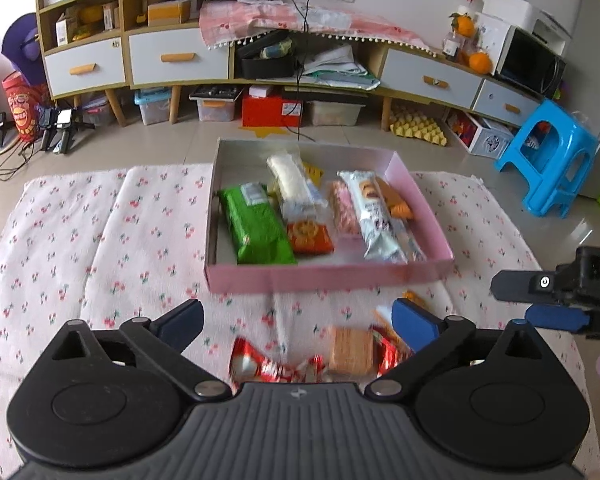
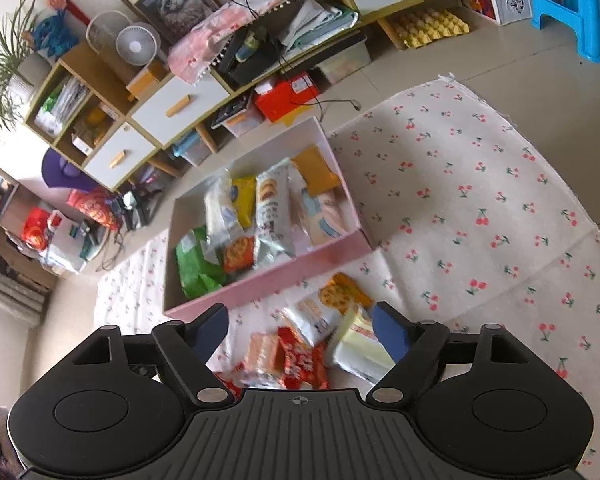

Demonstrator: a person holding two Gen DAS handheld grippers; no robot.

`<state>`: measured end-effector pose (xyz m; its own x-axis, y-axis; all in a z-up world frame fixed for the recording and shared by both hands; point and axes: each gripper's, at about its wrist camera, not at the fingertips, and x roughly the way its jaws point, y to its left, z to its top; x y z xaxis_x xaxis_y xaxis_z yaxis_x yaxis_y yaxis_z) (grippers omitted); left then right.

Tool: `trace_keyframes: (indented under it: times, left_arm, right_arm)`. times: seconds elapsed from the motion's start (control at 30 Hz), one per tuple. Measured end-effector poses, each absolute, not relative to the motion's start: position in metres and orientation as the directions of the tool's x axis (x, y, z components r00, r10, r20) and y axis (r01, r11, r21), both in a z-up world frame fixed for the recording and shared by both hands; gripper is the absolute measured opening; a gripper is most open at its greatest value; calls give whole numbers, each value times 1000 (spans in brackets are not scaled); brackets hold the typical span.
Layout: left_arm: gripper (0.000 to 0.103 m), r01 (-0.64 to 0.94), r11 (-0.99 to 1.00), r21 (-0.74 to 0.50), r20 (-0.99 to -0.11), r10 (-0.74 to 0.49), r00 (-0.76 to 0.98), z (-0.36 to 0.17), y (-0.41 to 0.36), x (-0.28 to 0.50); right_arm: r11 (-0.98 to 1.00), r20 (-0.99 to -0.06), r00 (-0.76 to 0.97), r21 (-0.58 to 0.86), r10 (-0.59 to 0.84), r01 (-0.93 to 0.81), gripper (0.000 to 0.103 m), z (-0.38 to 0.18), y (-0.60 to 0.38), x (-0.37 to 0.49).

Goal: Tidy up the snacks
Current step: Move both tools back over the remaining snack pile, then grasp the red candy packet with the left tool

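Pink shallow cardboard box (image 1: 328,274) on cherry-print white cloth (image 1: 100,220): holds green foil packet (image 1: 256,226), orange biscuit sachet (image 1: 310,236), long white wrapped rolls (image 1: 374,216). Loose red-wrapped snacks (image 2: 300,356) and pale yellow packet (image 2: 360,346) lie on cloth just before box. Left gripper (image 1: 296,320): jaws spread, nothing grasped. Right gripper (image 2: 300,330): jaws spread, empty, above loose snacks.
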<state>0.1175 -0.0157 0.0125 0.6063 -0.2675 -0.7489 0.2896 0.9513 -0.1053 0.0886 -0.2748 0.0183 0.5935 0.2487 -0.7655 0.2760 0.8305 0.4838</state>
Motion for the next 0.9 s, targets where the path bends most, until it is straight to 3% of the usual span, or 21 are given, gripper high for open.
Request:
trace_keyframes:
  times: [0.37,0.6,0.9]
  left_arm:
    - [100,236,964,-123,-802,-237,549,-16,-3,104]
    - [97,140,970,-200,-835,-244,493,-30,7,108]
    - [75,-42,952,-304,-864,-257,433,-46,7,115]
  right_arm:
    - [915,-854,498,311,150,256,82,-8,-270,79]
    - [913,-899,420,270,124,307,82,-25,-273,84]
    - [920,-910,396,256,126,297,82,-29,-262,91]
